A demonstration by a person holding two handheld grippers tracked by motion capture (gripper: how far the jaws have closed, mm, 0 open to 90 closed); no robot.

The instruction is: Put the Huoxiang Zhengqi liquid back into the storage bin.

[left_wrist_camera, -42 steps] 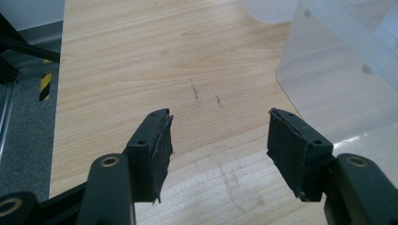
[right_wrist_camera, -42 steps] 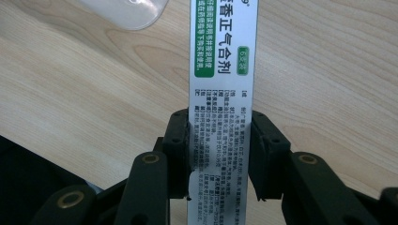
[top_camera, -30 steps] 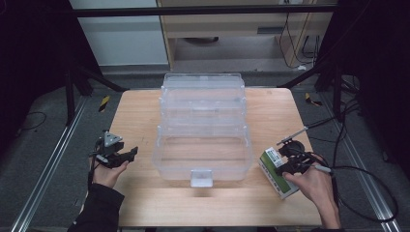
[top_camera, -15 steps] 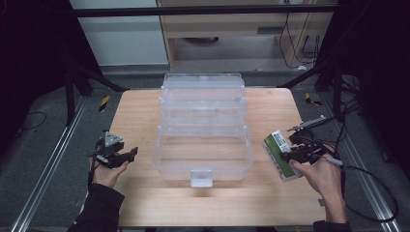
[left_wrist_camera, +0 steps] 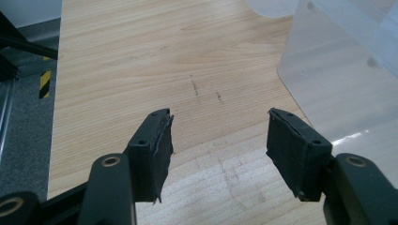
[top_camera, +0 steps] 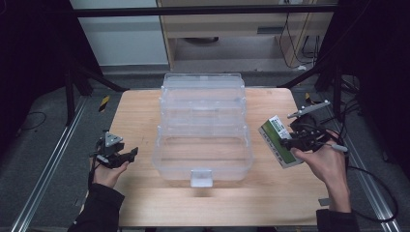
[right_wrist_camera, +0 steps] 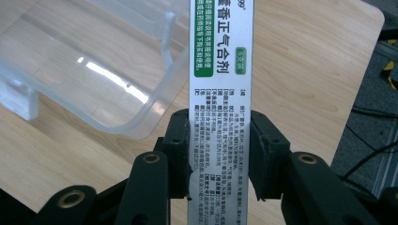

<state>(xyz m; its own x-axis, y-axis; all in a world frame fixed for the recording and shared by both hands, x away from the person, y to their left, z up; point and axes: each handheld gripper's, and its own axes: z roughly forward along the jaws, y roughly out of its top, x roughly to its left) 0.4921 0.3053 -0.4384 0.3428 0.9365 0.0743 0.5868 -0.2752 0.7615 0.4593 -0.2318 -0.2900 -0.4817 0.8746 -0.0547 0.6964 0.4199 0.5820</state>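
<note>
Clamping my right gripper [top_camera: 289, 143] on a flat white-and-green medicine box [top_camera: 279, 140] printed with dense text, I hold it tilted above the wooden table [top_camera: 270, 198], just right of the clear plastic organizer case [top_camera: 203, 130] standing open at centre. My left gripper [top_camera: 126, 155], jaws apart and empty, rests near the table's left edge. Grey floor and dark frame rails surround the table.

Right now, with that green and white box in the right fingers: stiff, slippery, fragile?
The box is probably stiff: its flat faces and straight edges hold between the right gripper fingers. Its printed face looks glossy, so it may slide. Likely light thin card that hard squeezing could dent.
</note>
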